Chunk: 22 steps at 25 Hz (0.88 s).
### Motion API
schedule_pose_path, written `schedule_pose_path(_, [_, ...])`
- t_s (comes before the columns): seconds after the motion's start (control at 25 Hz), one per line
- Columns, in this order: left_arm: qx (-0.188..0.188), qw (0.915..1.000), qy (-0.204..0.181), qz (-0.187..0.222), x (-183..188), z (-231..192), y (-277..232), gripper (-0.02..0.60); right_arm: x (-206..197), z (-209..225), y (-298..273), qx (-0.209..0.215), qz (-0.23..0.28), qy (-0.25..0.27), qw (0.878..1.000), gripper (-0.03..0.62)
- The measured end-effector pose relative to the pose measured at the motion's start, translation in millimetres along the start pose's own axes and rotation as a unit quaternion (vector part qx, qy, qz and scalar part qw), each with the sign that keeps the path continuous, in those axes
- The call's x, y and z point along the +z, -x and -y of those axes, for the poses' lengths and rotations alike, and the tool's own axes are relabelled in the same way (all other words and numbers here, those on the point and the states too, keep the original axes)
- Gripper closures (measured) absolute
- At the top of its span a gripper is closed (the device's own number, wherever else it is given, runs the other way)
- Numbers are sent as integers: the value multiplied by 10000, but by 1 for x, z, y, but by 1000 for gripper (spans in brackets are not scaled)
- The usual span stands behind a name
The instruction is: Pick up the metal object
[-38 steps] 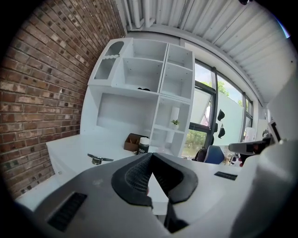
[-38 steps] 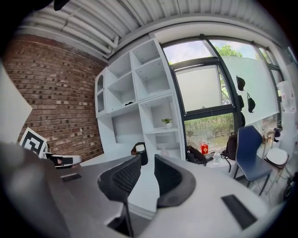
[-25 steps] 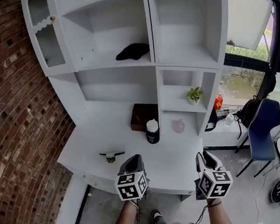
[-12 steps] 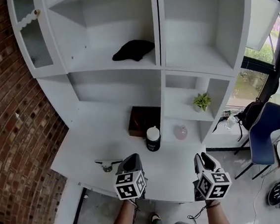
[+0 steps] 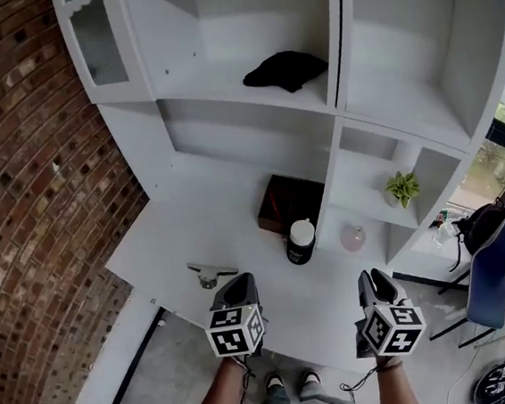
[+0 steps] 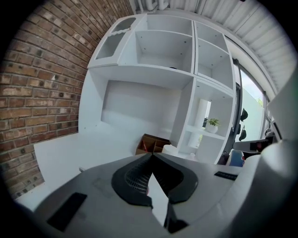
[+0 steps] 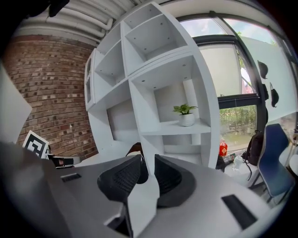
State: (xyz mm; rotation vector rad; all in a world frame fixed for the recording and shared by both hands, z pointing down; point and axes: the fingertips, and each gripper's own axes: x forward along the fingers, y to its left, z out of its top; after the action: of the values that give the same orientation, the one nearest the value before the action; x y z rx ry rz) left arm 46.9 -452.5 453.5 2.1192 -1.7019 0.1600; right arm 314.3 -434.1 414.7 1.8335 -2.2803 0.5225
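The metal object (image 5: 210, 273) lies left of centre in the head view, alone on the smooth white worktop (image 5: 175, 236). It is one small grey piece, a thin flat bar across a short round base.

Just right of it and lower in the frame is the left hand-held gripper (image 5: 236, 284), above the worktop's near edge and not touching the object. In its own view its ribbed black pads (image 6: 135, 179) meet at the tips and hold nothing. The right hand-held gripper (image 5: 374, 279) sits lower right, well apart from the object. Its two pads (image 7: 122, 179) stand a narrow gap apart, with nothing between them.

Further back on the worktop are one brown box (image 5: 289, 203) and, in front of it, one black jar with a white lid (image 5: 301, 241).

In the white shelf unit, one small pinkish round thing (image 5: 353, 237) sits in the lowest cubby. One potted plant (image 5: 402, 188) stands a shelf higher, and one crumpled black cloth (image 5: 285, 69) lies on the upper shelf. A rough red brick wall (image 5: 27, 193) fills the left.
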Motion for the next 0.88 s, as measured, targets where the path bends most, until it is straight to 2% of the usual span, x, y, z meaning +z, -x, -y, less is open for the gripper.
schedule_pose_path(0.2, [523,9983,224,142,2,-26,15,569,9,-20,-22,485,-54,216,9986,502])
schedule_pose_path(0.4, [1123,9926,385,255,-2,-59,42,569,6,-55,-47,1082,-189,370,9933,502])
schedule_pose_path(0.6, [1777,9818,555,376,-8,-97,82,569,3,-108,-67,1760,-287,534,9825,502])
schedule_pose_path(0.88, [2499,9631,846,541,-19,-139,133,569,-5,-174,-83,2476,-417,838,9643,500])
